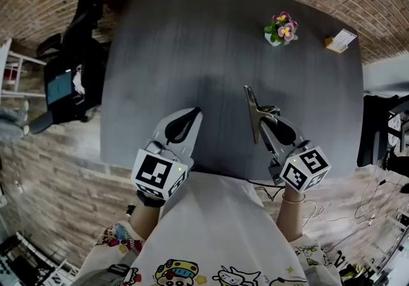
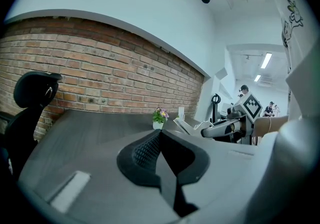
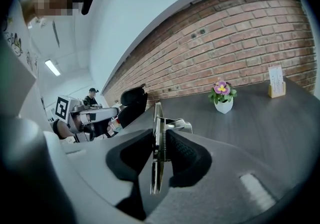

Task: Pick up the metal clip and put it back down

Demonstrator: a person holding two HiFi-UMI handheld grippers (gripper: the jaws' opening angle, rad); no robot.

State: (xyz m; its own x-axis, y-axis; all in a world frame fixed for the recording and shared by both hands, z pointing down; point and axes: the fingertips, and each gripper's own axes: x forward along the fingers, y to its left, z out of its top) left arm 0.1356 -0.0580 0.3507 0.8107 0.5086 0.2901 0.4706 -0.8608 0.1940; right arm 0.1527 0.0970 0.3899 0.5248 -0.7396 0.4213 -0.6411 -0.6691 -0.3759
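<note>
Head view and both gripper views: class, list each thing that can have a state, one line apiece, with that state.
metal clip: clamped on edge in the right hand-held gripper.
right hand-held gripper: shut on the metal clip.
left hand-held gripper: shut, empty.
potted flower: upright on the table.
card stand: upright at the table's far corner.

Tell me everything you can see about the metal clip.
The metal clip is a shiny silver spring clamp with thin flat plates, a coiled spring and a bent wire handle. It stands on edge, clamped between the pads of the right gripper, over the near part of the dark table. Whether it touches the tabletop cannot be told.
</note>
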